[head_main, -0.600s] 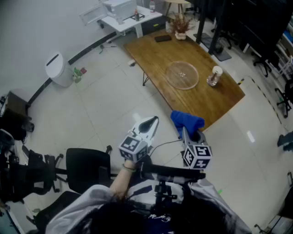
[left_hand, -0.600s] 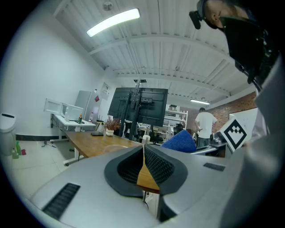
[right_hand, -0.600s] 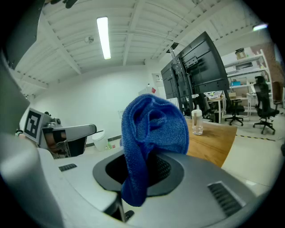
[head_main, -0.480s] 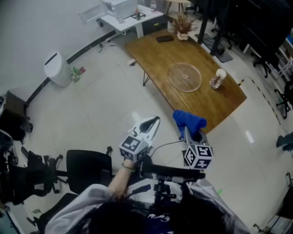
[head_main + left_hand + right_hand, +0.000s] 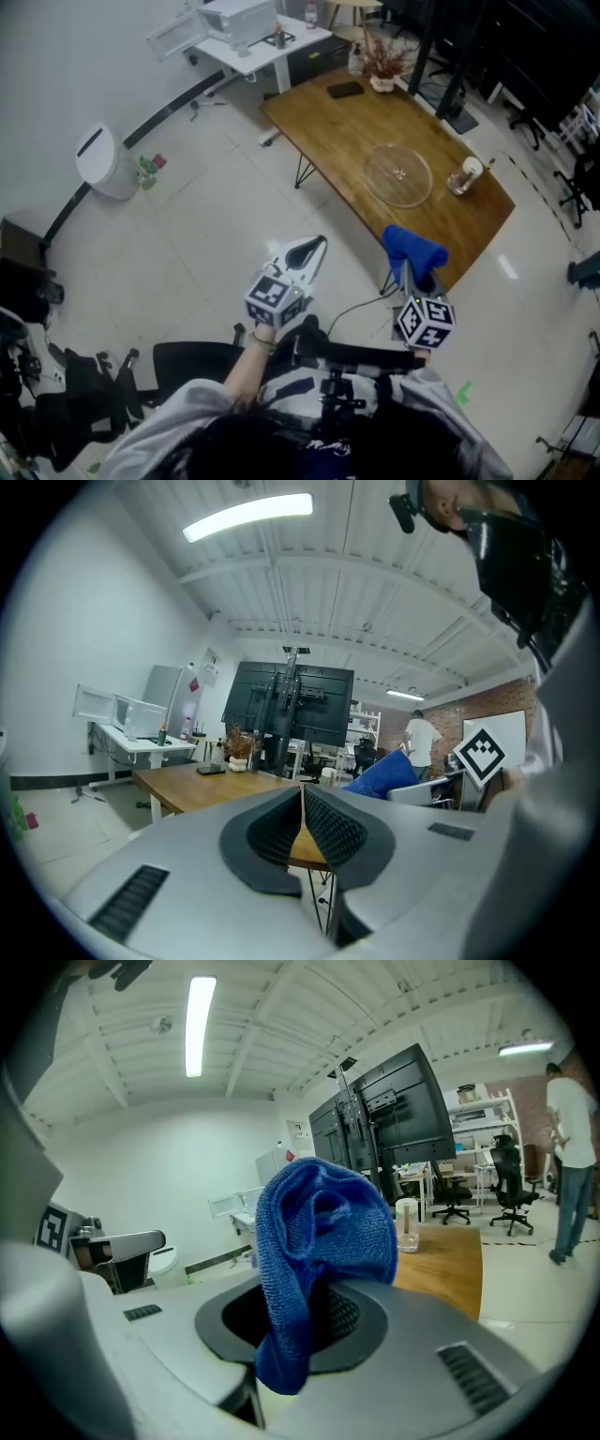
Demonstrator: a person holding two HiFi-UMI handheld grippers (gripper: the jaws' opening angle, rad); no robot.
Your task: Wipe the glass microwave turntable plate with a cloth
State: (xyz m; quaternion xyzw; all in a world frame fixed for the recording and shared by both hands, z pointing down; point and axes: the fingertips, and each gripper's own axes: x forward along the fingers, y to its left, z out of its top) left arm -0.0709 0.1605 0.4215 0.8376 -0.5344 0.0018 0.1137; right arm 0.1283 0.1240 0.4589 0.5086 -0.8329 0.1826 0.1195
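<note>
The glass turntable plate lies flat on the wooden counter, in the half toward its near end and about midway between the two long edges. Nothing touches it. A small clear jar with a pale lid stands just beside it, by the counter's right long edge. At the far end a dark phone lies flat, and a pot of dried plants stands near the far corner.

The blue cloth is off the counter and well apart from the plate. In the head view it shows over the counter's near end. The right gripper holds it: in the right gripper view the jaws are clamped on the cloth's lower part, and the rest of the cloth bunches up above the right gripper in a loose fold. Its marker cube sits close to the person's body.

The left gripper is held up beside the right one and points toward the counter, over the tiled floor. In the left gripper view the jaws are pressed together, the ribbed pads meeting with nothing between them.

Beyond the counter's far end stands a white desk. A white bin stands by the wall at the left, and a black chair is near the person. Another person stands in the background of the right gripper view.
</note>
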